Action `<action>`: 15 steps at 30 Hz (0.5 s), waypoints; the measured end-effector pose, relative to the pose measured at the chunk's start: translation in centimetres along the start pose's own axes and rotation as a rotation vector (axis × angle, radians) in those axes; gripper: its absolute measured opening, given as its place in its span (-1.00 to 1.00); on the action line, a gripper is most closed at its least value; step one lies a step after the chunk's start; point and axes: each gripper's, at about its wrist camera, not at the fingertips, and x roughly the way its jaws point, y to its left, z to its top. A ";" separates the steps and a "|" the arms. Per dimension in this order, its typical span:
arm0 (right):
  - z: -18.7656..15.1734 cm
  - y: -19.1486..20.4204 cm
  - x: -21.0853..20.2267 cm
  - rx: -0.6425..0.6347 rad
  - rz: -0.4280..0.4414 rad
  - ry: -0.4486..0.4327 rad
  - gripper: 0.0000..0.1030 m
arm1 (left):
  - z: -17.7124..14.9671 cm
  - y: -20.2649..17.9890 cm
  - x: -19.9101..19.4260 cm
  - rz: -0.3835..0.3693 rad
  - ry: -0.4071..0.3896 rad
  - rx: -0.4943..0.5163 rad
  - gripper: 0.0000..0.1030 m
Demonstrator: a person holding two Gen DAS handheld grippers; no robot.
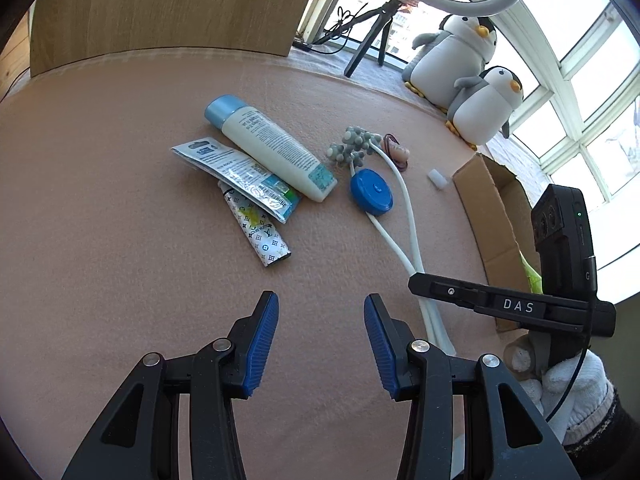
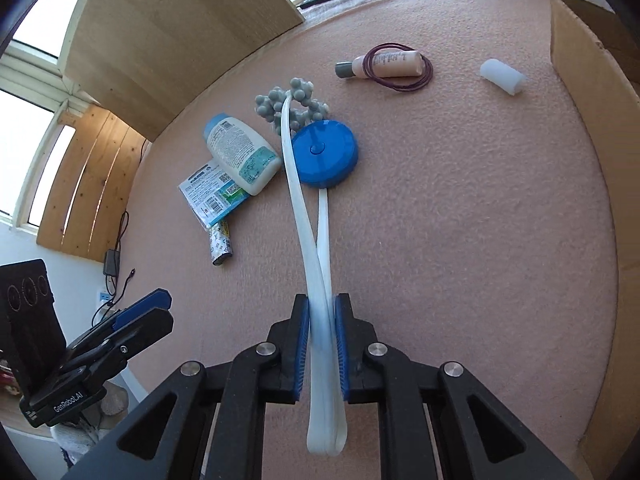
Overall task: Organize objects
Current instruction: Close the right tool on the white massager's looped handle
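Observation:
My right gripper [image 2: 322,344] is shut on the folded white handle of a massager [image 2: 308,240], whose grey ball head [image 2: 292,106] lies far ahead by a blue round case [image 2: 324,154]. My left gripper [image 1: 320,344] hovers open over bare pink felt, nothing between its blue pads. Ahead of it lie a white tube with a blue cap [image 1: 272,146], a flat printed sachet [image 1: 236,172] and a patterned stick [image 1: 260,236]. The massager handle [image 1: 404,216] runs to its right, past the blue case [image 1: 371,192]. The left gripper [image 2: 132,316] shows at the right view's lower left.
An open cardboard box [image 1: 496,216] stands at the right edge of the felt; its flap [image 2: 588,128] borders the right view. A small pink bottle with a purple band [image 2: 388,65] and a white foam roll [image 2: 502,76] lie near it. Two plush penguins [image 1: 468,76] sit behind.

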 end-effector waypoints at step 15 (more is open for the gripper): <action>0.0 -0.8 -2.3 -0.037 -0.070 -0.067 -0.47 | 2.5 -5.7 6.2 -0.040 0.078 0.078 -0.08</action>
